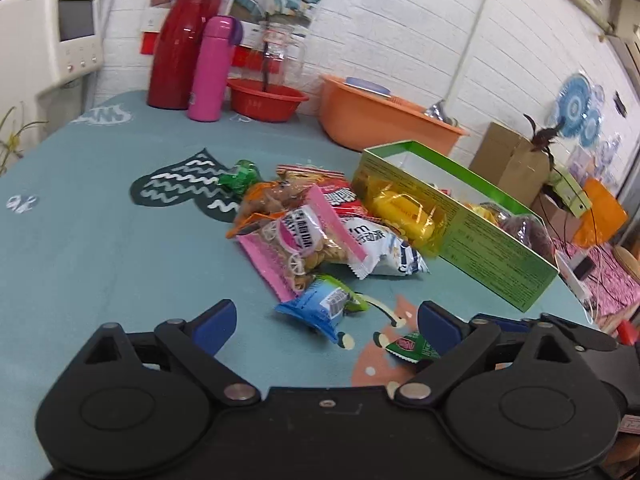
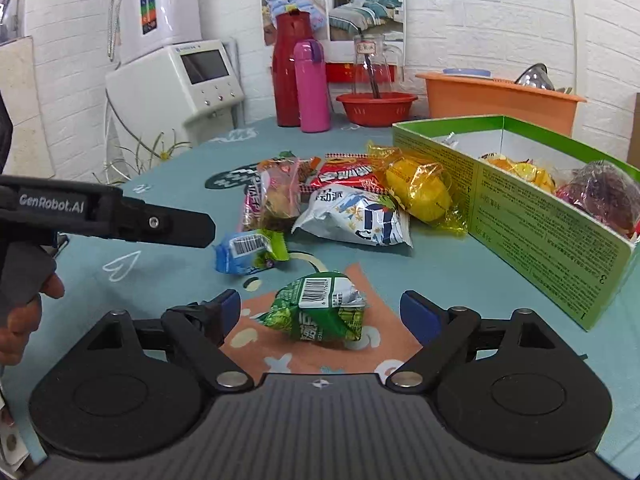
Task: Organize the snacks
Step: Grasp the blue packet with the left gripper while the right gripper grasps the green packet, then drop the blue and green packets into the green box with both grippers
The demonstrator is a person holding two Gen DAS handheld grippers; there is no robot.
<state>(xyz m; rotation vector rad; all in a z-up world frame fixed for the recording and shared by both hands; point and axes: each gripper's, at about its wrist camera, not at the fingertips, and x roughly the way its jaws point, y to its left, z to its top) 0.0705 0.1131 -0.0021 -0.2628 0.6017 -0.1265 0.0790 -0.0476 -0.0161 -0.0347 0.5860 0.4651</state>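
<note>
Crinkled green foil marks the nearest snack: a small green packet (image 2: 316, 310) lying on the teal tablecloth (image 2: 460, 272) between the fingers of the right gripper (image 2: 320, 314), whose blue-padded tips stand wide apart and hold nothing. The left gripper (image 1: 326, 320) is spread just as wide and is also empty; a blue packet (image 1: 316, 308) lies just beyond the gap between its fingertips, toward the left one, and the green packet shows only as a corner behind its right finger.

Only the right wrist view shows the left gripper from the side, a black arm reaching in ahead of the right gripper's left finger, with a person's hand (image 2: 20, 320) below it.

Beyond both pairs of fingers lies a loose heap of glossy wrappers: a pink-edged clear bag (image 1: 304, 240) of biscuits, a white and blue pouch (image 2: 356, 220), a red packet (image 2: 344, 174), and a yellow cellophane sweet (image 2: 424, 192) touching the open green cardboard box (image 2: 540, 224), which stands ahead of the right fingers with more wrapped snacks inside.

Farthest off, by the white brick wall, stand a red flask (image 2: 290, 76), a pink bottle (image 2: 312, 88), a red plastic bowl (image 2: 376, 108) and an orange tub (image 2: 496, 100).
</note>
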